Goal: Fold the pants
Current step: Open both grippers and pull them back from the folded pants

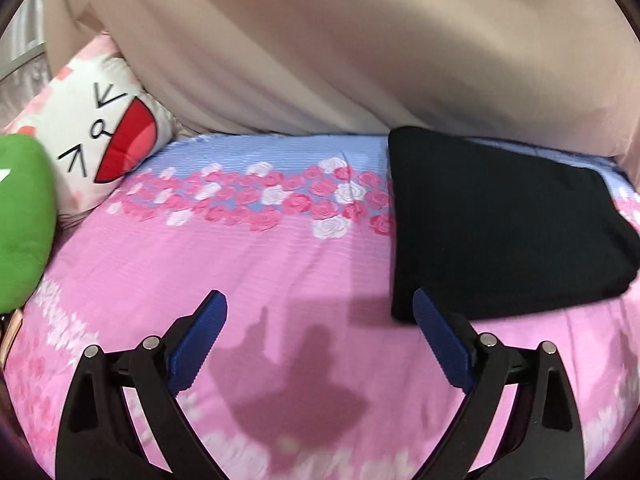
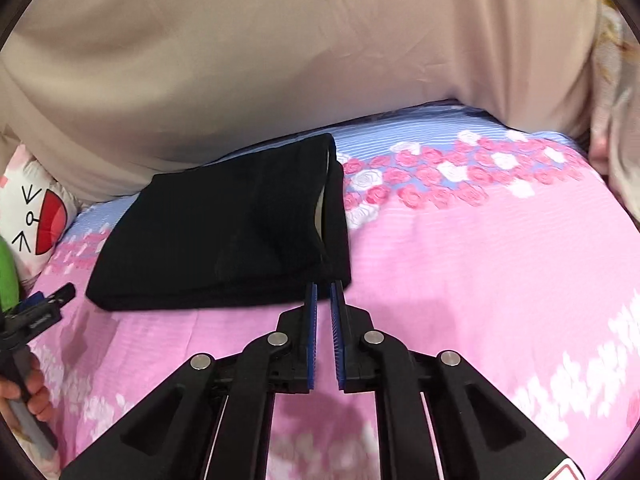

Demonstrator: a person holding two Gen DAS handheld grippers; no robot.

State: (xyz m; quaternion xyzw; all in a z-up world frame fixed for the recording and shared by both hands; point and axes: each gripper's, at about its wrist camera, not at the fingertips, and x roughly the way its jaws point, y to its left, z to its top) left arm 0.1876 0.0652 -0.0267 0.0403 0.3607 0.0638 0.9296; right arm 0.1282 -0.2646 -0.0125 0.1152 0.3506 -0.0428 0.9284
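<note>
The black pants (image 1: 504, 224) lie folded into a compact rectangle on the pink floral bedsheet (image 1: 240, 264). In the right wrist view the pants (image 2: 224, 232) sit left of centre, with the waistband opening at their right side. My left gripper (image 1: 320, 308) is open and empty above the sheet, its right finger beside the near left corner of the pants. My right gripper (image 2: 324, 288) has its fingers nearly together at the near right corner of the pants; I cannot tell whether any cloth is between them. The left gripper (image 2: 48, 304) also shows at the left edge of the right wrist view.
A beige curtain (image 1: 320, 48) hangs along the far side of the bed. A white cartoon-face pillow (image 1: 100, 136) and a green cushion (image 1: 20, 220) lie at the left. A floral cloth (image 2: 616, 100) hangs at the right.
</note>
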